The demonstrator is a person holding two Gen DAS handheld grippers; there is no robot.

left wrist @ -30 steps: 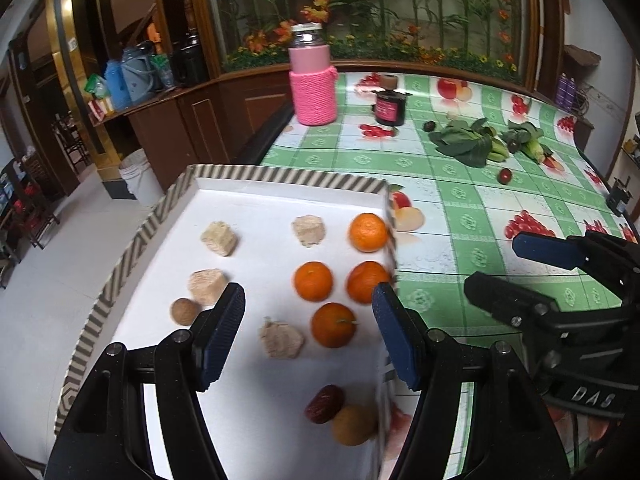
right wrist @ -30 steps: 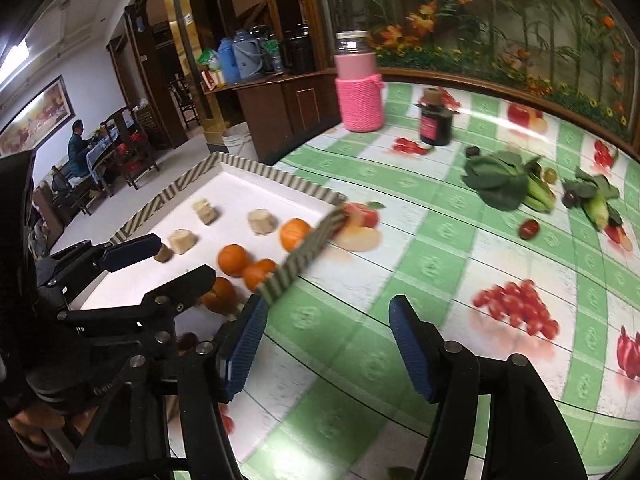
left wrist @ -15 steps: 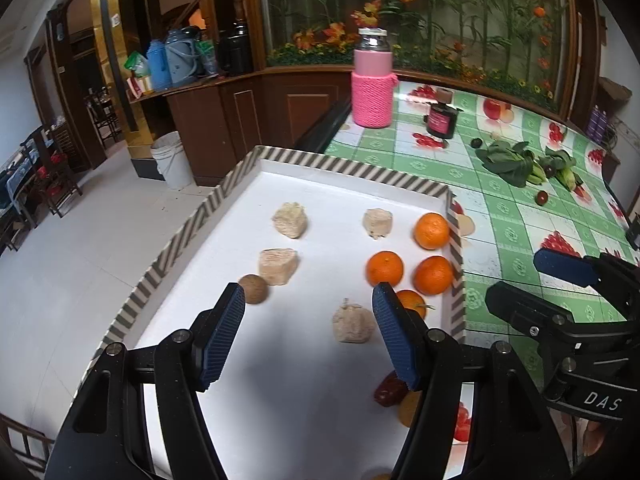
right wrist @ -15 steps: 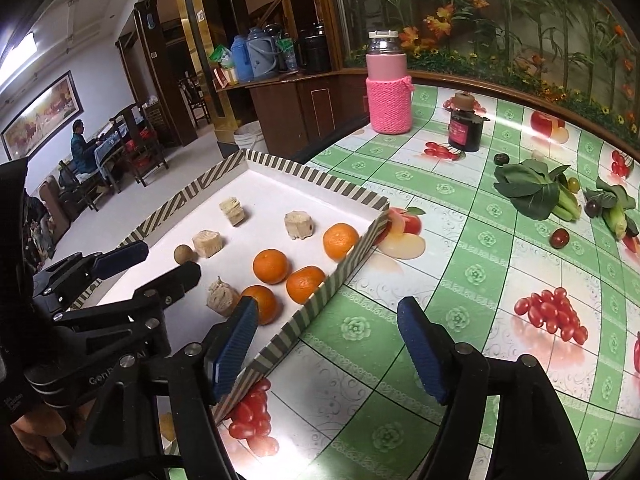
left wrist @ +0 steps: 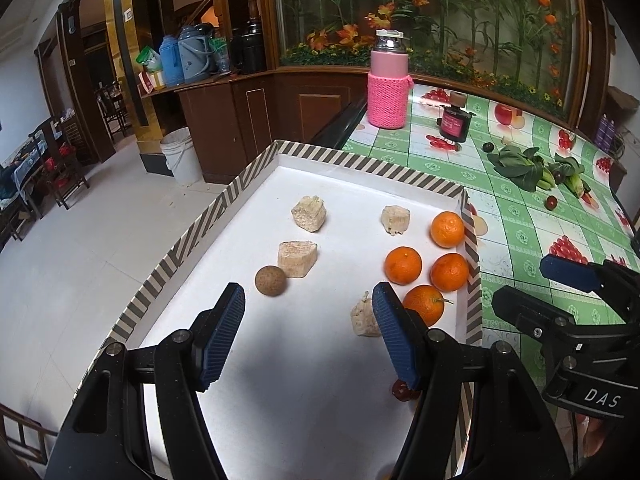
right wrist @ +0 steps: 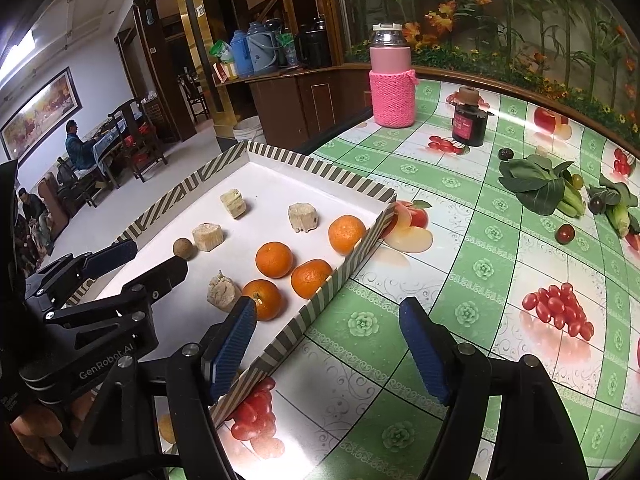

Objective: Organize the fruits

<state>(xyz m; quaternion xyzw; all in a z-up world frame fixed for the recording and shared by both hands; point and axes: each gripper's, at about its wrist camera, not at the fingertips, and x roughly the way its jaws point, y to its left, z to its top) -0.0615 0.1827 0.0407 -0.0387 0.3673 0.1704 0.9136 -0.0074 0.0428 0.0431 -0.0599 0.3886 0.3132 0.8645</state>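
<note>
Two blue-padded grippers hover over a fruit tray, both holding nothing.

Nearest, the left gripper [left wrist: 308, 332] hangs above the white floor of the shallow striped-rim cardboard tray [left wrist: 208, 220], jaws partly apart and nothing between them. The right gripper [right wrist: 328, 344] straddles the tray's right rim above the green checked fruit-print tablecloth [right wrist: 460, 240], its jaws opening wide, nothing gripped. Beyond the pads lie four orange tangerines [left wrist: 403, 265] clustered by the right rim, pale beige spongy chunks [left wrist: 298, 258] and a small round brown fruit [left wrist: 271, 280]. Farther off stand a pink knit-sleeved flask [left wrist: 388, 80], a dark jar [right wrist: 469, 122] and leafy greens [right wrist: 532, 184].
</note>
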